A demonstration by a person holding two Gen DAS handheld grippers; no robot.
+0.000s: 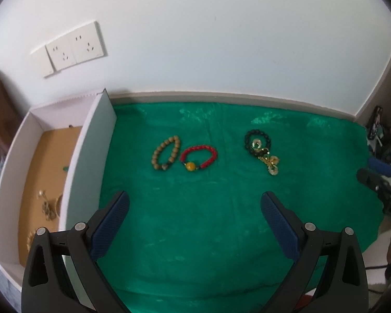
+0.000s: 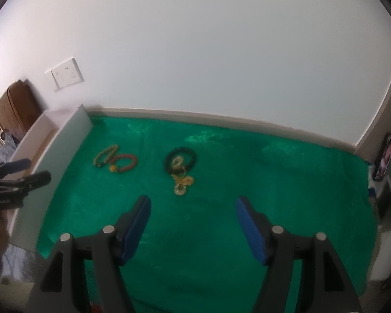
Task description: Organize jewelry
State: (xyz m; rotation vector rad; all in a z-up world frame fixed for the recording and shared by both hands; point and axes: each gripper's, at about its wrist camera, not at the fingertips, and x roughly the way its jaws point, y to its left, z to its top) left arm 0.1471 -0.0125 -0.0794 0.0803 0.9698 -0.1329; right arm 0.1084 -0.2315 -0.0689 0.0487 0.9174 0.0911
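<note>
On the green cloth point(image 1: 195, 221) lie a tan wooden bead bracelet point(image 1: 165, 153), a red bead bracelet point(image 1: 199, 157) with a yellow bead beside it, and a black bead bracelet point(image 1: 258, 140) with gold jewelry pieces point(image 1: 269, 163) against it. My left gripper point(image 1: 195, 208) is open and empty, above the cloth in front of the bracelets. My right gripper point(image 2: 193, 208) is open and empty, just in front of the black bracelet point(image 2: 181, 159) and gold pieces point(image 2: 182, 182). The tan point(image 2: 105, 155) and red point(image 2: 123, 163) bracelets lie to its left.
A white box point(image 1: 91, 156) with a brown floor stands at the cloth's left edge and holds several small gold pieces point(image 1: 48, 206). The box also shows in the right wrist view point(image 2: 65, 140). A white wall runs behind. Dark clutter point(image 1: 380, 140) sits at the right.
</note>
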